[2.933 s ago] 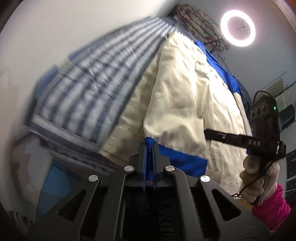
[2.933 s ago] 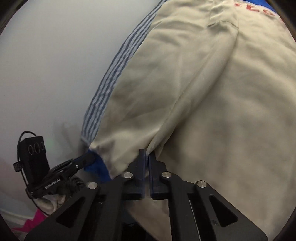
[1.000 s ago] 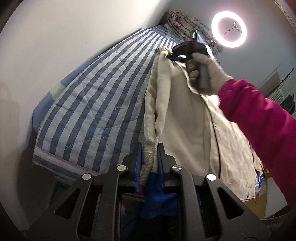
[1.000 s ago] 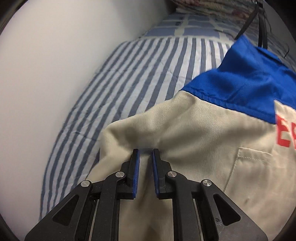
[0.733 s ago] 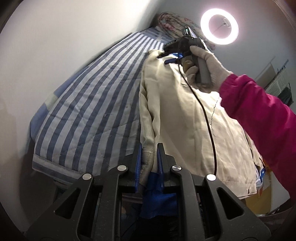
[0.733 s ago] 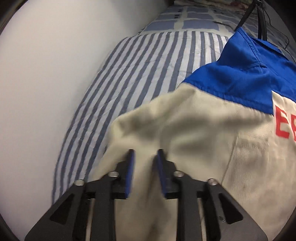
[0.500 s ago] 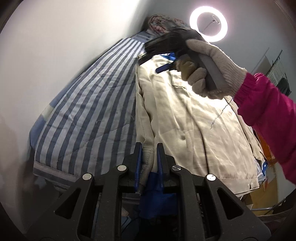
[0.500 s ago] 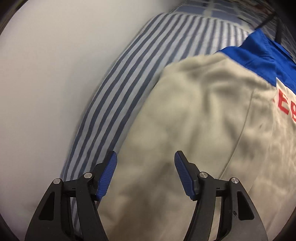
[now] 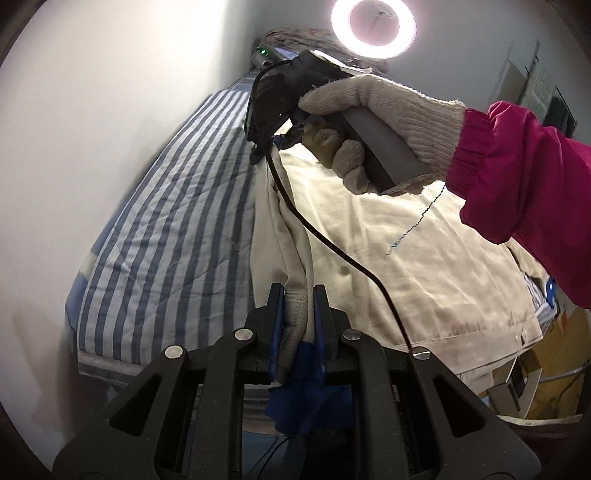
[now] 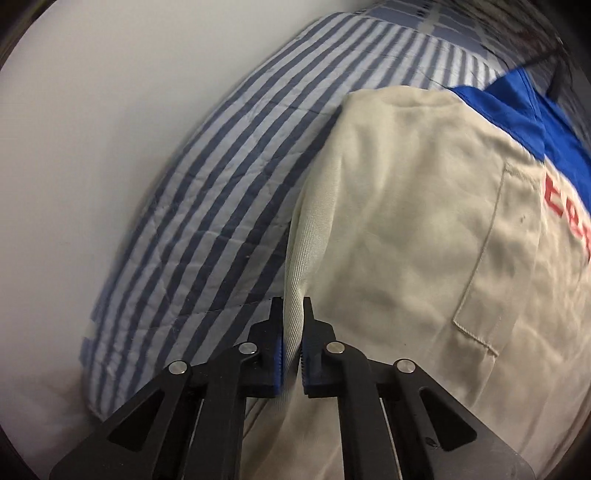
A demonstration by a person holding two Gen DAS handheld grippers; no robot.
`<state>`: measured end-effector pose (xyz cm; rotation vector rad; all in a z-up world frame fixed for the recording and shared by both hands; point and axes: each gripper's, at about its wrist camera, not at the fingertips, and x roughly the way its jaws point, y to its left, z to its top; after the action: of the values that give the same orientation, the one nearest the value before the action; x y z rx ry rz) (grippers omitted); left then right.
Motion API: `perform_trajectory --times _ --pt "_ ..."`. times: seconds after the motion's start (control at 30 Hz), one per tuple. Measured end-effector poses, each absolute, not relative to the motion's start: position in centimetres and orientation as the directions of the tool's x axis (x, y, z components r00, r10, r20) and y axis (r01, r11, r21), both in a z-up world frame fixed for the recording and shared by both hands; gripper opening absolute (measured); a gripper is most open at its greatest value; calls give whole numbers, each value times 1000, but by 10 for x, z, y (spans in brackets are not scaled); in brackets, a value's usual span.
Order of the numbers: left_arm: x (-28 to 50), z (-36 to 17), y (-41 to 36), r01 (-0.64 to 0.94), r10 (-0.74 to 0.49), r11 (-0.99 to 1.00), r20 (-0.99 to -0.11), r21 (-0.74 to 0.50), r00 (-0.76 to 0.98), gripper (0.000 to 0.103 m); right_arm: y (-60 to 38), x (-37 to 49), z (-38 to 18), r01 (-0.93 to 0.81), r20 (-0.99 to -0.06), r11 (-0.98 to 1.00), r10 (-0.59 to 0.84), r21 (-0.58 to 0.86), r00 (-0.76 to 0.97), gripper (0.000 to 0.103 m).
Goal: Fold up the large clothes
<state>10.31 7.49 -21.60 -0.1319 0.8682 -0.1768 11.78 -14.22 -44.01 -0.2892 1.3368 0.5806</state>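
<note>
A large cream jacket (image 9: 417, 258) with blue trim lies on the striped bed; it fills the right wrist view (image 10: 417, 229), with its blue collar area (image 10: 517, 114) and red letters. My left gripper (image 9: 298, 295) is shut on the jacket's cuff end, cream with a blue band (image 9: 303, 369). My right gripper (image 10: 292, 310) is shut on the jacket's folded left edge. In the left wrist view the right gripper (image 9: 275, 114) is held by a gloved hand over the far part of the jacket, its tips hidden.
The bed has a blue and white striped quilt (image 9: 173, 229), also in the right wrist view (image 10: 207, 206), against a white wall (image 9: 92, 110). A ring light (image 9: 373, 27) shines beyond. A pink-sleeved arm (image 9: 524, 173) crosses over the jacket. Clutter sits at the lower right (image 9: 535, 373).
My right gripper let go near the shoulder, opened wide, moved back along the jacket's edge and has closed on the fold. My left gripper has kept its hold on the cuff.
</note>
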Motion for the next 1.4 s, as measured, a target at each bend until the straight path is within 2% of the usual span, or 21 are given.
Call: perform_trajectory --times 0.13,0.3,0.37,0.53,0.6,0.73,0.93,1.2,1.4 --pt "98 -204 51 160 -220 975 -736 -152 641 13 -195 124 -415 -504 -914 821 383 269 137 4" --pt "90 -196 14 243 -240 964 -731 -105 638 13 -279 120 -390 -410 -803 785 568 464 180 4" --pt "89 -198 -2 271 -257 957 -739 -104 623 13 -316 117 -387 -375 -763 771 611 514 210 4" --pt "89 -210 -31 306 -292 943 -764 -130 576 13 -378 115 -408 -244 -731 772 635 587 250 4" --pt "89 -215 -39 315 -303 939 -775 -141 555 14 -397 116 -420 -205 -745 787 617 582 252 4" --pt "88 -215 -43 332 -386 911 -783 -243 488 18 -413 125 -452 -152 -832 862 507 484 224 4" --pt "65 -192 -8 299 -401 913 -752 -279 523 19 -398 122 -452 -219 -871 898 429 382 240 6" --pt "75 -196 63 148 -369 925 -737 -349 567 19 -435 67 -388 -290 -830 883 454 369 325 15" --pt "95 -215 43 246 -421 907 -734 -342 533 19 -457 8 -331 -337 -762 867 489 368 425 17"
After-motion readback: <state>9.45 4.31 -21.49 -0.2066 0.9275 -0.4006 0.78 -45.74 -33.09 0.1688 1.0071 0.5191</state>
